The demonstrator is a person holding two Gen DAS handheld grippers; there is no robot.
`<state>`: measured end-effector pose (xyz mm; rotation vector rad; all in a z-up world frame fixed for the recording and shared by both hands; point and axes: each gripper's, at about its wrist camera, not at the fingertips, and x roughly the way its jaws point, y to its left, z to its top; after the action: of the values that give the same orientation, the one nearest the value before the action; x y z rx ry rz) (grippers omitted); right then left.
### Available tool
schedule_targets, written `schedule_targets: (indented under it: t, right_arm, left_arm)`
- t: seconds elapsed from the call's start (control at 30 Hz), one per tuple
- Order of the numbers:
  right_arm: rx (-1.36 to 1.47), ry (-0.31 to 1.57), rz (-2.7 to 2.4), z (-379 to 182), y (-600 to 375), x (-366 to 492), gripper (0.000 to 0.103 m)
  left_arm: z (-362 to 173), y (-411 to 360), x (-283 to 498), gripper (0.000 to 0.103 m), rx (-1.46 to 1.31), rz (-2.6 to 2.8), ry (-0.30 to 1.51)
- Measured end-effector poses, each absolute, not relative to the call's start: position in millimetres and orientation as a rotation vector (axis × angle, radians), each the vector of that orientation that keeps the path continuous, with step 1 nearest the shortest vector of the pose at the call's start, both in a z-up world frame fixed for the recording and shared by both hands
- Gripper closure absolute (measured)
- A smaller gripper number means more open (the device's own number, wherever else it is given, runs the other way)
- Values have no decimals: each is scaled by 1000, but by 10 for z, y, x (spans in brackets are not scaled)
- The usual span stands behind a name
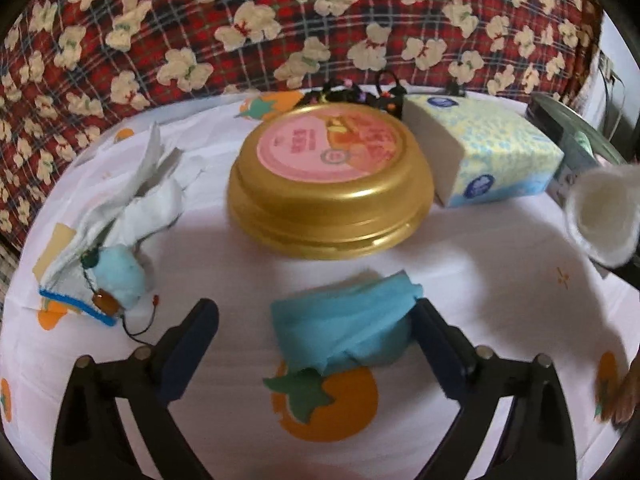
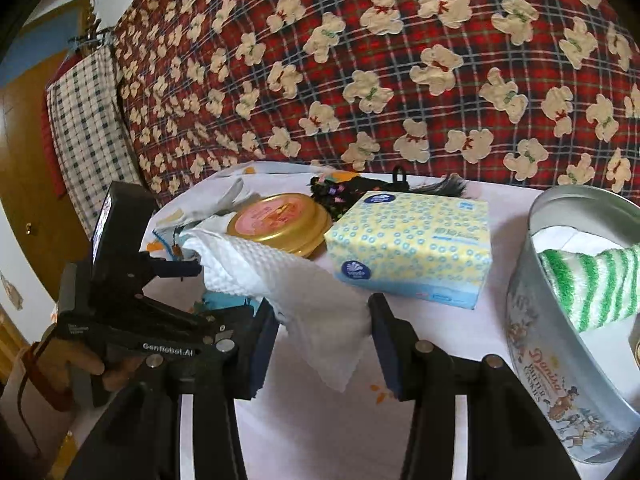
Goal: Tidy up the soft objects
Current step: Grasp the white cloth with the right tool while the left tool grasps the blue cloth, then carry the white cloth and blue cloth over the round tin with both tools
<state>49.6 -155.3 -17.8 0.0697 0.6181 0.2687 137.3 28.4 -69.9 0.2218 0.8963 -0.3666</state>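
Observation:
A folded blue cloth [image 1: 344, 320] lies on the white tablecloth with orange fruit prints. My left gripper [image 1: 316, 312] straddles it with its jaws wide; the right finger [image 1: 436, 340] touches the cloth's edge and the left finger stands apart from it. My right gripper [image 2: 324, 312] is shut on a white waffle-weave cloth [image 2: 280, 276], which hangs off the table between its pads. The same cloth [image 1: 600, 216] shows at the right edge of the left wrist view. A silver cookie tin [image 2: 560, 360] at the right holds a green-striped sock [image 2: 588, 284].
A round gold tin [image 1: 328, 184] and a yellow-blue tissue box [image 1: 492, 156] stand mid-table. A heap of white cloths with a blue pompom [image 1: 120, 208] lies at the left. Black hair ties [image 1: 360, 92] sit at the back edge, by a red plaid blanket [image 1: 280, 20].

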Motion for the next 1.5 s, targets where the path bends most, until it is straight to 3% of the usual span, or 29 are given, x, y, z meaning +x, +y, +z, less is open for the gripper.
schedule_targets:
  t: [0.03, 0.13, 0.2, 0.3, 0.4, 0.63, 1.03, 1.5]
  right_arm:
    - [77, 618, 271, -175, -1562, 502, 55]
    - [90, 618, 265, -170, -1588, 508, 55]
    - [98, 621, 265, -183, -1616, 510, 55]
    - [109, 624, 266, -201, -1640, 497, 55]
    - [119, 623, 262, -203, -1661, 491, 55]
    - [146, 597, 255, -178, -1713, 448, 55]
    - [134, 455, 197, 13, -1802, 237, 55]
    - [223, 340, 61, 176, -2210, -135, 55]
  left_arm:
    - [-704, 295, 1391, 8, 199, -377, 906]
    - [-686, 290, 1372, 29, 172, -421, 897]
    - [-667, 259, 1346, 50, 180, -450, 885]
    - [-649, 206, 1323, 70, 188, -481, 876]
    - [-635, 194, 1305, 83, 178, -505, 876]
    - [-556, 317, 1127, 85, 14, -566, 861]
    - [-187, 132, 548, 85, 65, -505, 691]
    - [-60, -241, 109, 85, 65, -589, 659]
